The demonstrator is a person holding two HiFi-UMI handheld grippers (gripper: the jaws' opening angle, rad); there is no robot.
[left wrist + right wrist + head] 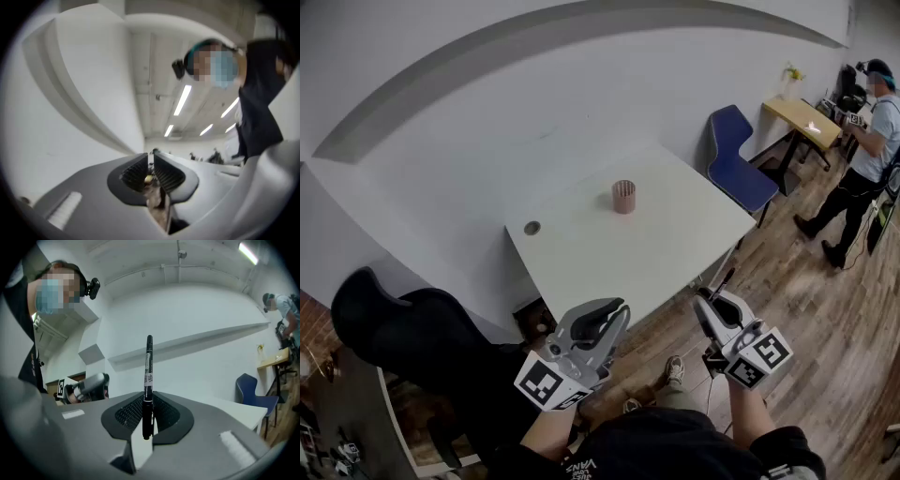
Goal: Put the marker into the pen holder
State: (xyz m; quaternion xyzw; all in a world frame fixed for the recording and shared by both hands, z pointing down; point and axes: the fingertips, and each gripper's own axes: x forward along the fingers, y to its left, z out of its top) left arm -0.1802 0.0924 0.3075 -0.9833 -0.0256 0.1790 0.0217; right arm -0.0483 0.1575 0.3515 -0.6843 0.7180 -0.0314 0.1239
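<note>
A ribbed brown pen holder [623, 197] stands upright near the middle of the white table [675, 244]. My right gripper [707, 300] hovers off the table's near edge, shut on a black marker [727, 279]. In the right gripper view the marker [148, 376] stands upright between the jaws of the right gripper [148, 398], its tip pointing up. My left gripper [619, 309] is held beside it, also short of the table, and its jaws are pressed together with nothing between them. The left gripper view faces the wall and ceiling, with the left gripper [152, 158] at the bottom.
A round cable hole [532, 228] sits at the table's left corner. A blue chair [739, 159] stands at the right side, with a wooden desk [803, 119] and a standing person [862, 159] beyond. A black office chair [403, 337] is at my left.
</note>
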